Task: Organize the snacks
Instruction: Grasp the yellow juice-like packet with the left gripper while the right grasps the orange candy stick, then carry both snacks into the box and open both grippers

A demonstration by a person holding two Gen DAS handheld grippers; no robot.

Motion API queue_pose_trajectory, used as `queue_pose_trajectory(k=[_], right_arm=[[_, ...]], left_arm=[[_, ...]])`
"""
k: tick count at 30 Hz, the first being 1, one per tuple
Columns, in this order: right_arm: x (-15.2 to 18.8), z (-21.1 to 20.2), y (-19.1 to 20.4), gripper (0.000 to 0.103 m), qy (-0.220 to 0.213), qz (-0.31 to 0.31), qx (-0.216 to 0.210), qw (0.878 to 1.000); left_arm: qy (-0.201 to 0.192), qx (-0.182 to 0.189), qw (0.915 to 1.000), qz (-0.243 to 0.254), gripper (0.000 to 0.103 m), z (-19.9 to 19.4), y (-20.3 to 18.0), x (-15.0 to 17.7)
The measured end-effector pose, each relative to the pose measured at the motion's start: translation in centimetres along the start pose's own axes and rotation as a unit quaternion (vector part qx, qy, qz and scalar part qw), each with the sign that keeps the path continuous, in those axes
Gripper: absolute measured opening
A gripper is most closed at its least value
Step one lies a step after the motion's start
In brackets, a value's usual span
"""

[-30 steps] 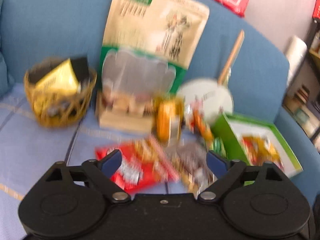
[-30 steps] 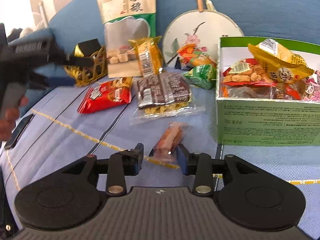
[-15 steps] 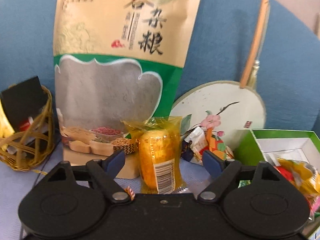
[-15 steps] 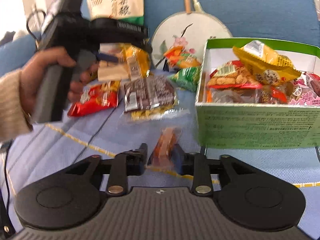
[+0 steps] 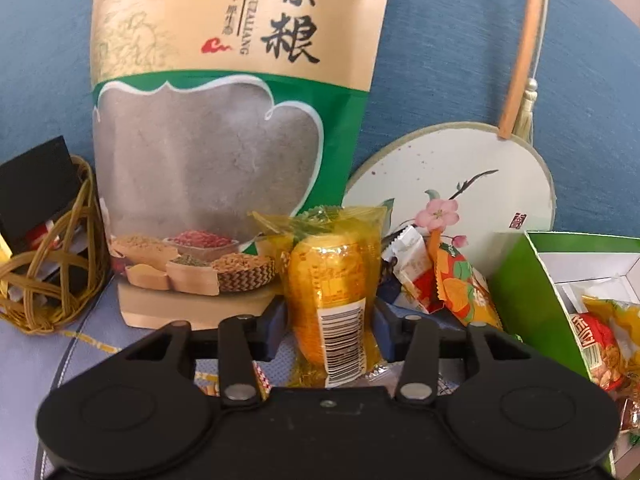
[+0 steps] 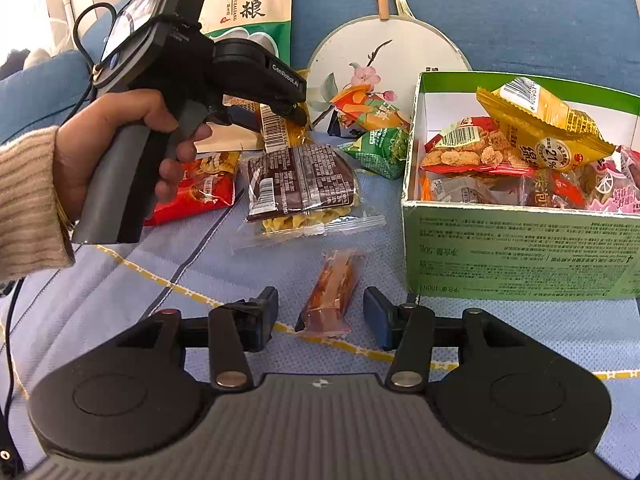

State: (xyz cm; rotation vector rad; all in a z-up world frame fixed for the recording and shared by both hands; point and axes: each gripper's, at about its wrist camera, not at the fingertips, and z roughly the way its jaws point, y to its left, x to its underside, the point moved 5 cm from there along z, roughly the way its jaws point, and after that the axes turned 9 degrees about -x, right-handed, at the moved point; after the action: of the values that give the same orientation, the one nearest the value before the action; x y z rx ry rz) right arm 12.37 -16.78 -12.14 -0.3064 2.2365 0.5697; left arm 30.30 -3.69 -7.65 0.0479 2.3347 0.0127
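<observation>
A yellow-wrapped snack [image 5: 334, 296] stands against a big grain bag [image 5: 224, 128]. My left gripper [image 5: 330, 330] has closed in on it, both pads touching its sides; it also shows in the right wrist view [image 6: 280, 114]. My right gripper [image 6: 320, 320] is open, with a small orange snack bar [image 6: 332, 292] lying on the blue cloth between its fingers, not touched. A green box [image 6: 520, 252] at the right holds several snack packs.
A wicker basket [image 5: 48, 280] stands at the left. A round paper fan [image 5: 460, 184] leans on the blue sofa back. A red pack [image 6: 204, 188], a brown pack [image 6: 300, 184] and small green and orange packs [image 6: 376, 148] lie on the cloth.
My left gripper moved forward to the yellow snack and its fingers closed onto it. My right gripper opened wider around the orange bar, which stays on the cloth.
</observation>
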Motion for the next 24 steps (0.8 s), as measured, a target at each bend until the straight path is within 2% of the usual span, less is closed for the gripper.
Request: queue_pose_trajectory(k=[2,3,4,8,14,20,24], right_arm=[[0.0,0.1,0.0,0.082,-0.001,-0.005,0.002,1.000],[0.1,0.0,-0.1,0.077,0.002,-0.010,0.005,1.000],[0.0,0.0,-0.1,0.045,0.004,-0.015,0.010,1.000],[-0.9,-1.6,-0.2,0.042,-0.013,-0.001,-0.024,1.000],[-2.8,-5.5,1.2,0.041,-0.087,-0.030,-0.062,0.994],[-4.3,-8.2,-0.4,0.041,-0.159,-0.023,-0.039,0.986],[-5.1,-9.6,-2.9,0.041,-0.197,-0.008,0.004,0.980]], left_arm=[[0.002,0.009,1.0000,0.001,0.046,-0.1,0.2,0.0],[0.002,0.010,0.9999,0.003,0.043,-0.4,0.4,0.1],[0.001,0.012,0.9999,0.005,0.042,-0.9,0.6,0.1],[-0.018,0.030,0.9994,0.010,0.040,-4.3,2.0,0.2],[-0.060,0.056,0.9965,0.015,0.040,-10.2,2.4,-0.9],[-0.092,0.108,0.9895,0.025,0.040,-14.6,0.0,-2.7],[-0.095,0.155,0.9829,0.031,0.040,-15.9,-3.3,-3.1]])
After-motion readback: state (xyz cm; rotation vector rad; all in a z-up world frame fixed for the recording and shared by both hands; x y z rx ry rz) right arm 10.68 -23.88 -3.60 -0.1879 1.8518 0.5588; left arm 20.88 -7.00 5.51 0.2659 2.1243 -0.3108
